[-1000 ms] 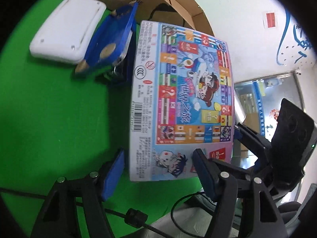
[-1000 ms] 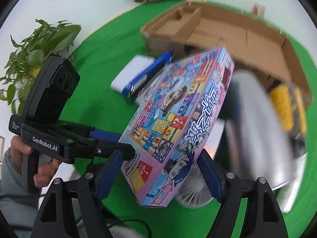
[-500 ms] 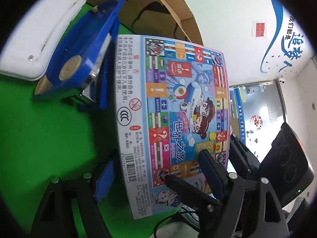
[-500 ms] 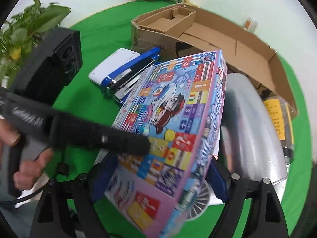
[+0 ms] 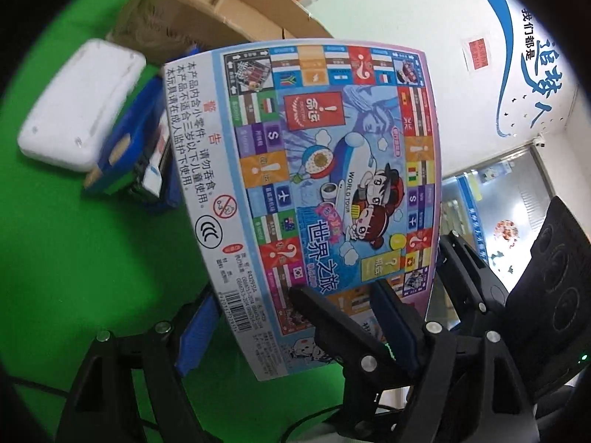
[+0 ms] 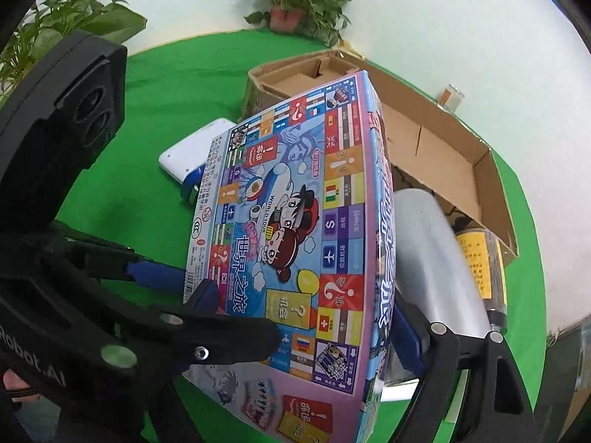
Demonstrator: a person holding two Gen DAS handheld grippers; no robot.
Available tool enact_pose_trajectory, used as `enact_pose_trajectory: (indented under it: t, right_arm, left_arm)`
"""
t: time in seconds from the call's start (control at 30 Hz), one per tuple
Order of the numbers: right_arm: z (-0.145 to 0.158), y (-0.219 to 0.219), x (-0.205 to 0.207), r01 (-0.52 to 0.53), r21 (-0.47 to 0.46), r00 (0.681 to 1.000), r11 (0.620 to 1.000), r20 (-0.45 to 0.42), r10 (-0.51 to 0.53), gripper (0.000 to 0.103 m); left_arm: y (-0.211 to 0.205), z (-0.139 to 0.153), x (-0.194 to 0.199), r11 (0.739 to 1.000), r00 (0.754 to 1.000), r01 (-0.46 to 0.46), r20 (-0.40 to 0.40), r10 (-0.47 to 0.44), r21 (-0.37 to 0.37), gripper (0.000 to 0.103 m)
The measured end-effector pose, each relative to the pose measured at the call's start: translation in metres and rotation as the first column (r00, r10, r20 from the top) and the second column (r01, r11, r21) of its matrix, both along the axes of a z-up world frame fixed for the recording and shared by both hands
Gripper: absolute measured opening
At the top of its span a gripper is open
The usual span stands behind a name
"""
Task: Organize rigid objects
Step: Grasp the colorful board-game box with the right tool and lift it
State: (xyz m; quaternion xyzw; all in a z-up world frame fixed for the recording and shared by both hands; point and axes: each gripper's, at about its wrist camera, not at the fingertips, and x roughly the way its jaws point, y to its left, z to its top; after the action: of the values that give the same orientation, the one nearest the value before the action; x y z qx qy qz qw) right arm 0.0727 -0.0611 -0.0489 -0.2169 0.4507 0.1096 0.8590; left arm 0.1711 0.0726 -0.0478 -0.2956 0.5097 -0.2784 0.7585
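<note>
Box [image 5: 317, 192] fills the centre of both views, tilted above the green cloth [image 5: 92, 258]; your left gripper [image 5: 295, 332] and right gripper [image 6: 306, 328] each clamp its near end.

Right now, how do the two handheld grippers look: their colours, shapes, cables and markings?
Both grippers are black plastic frames with silver screws and two fingers carrying blue pads. The left gripper has a thin black cable below it. Seen from the right gripper, the other one carries white lettering "Robot.AI" and a flat black block with round lenses. No sleeve shows clearly.
</note>
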Motion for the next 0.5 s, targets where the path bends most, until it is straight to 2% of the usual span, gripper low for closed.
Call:
enact_pose_trajectory:
  t: [0.2,0.4,0.5]
  right_arm:
    - [0.023,-0.005,-0.006,0.001,0.066,0.997,0.998,0.075,-0.006,0.079]
    - [0.055,-0.010,0.008,0.000,0.150,0.986,0.989,0.163,-0.025,0.078]
    - [0.069,-0.012,0.019,0.002,0.181,0.980,0.983,0.195,-0.038,0.078]
  left_arm:
    - [0.000,0.036,0.001,0.993,0.992,-0.054,0.118,0.042,0.102,0.080]
    - [0.003,0.071,0.008,0.982,0.972,-0.094,0.227,0.056,0.161,0.080]
    - [0.008,0.077,0.008,0.978,0.964,-0.101,0.262,0.051,0.181,0.081]
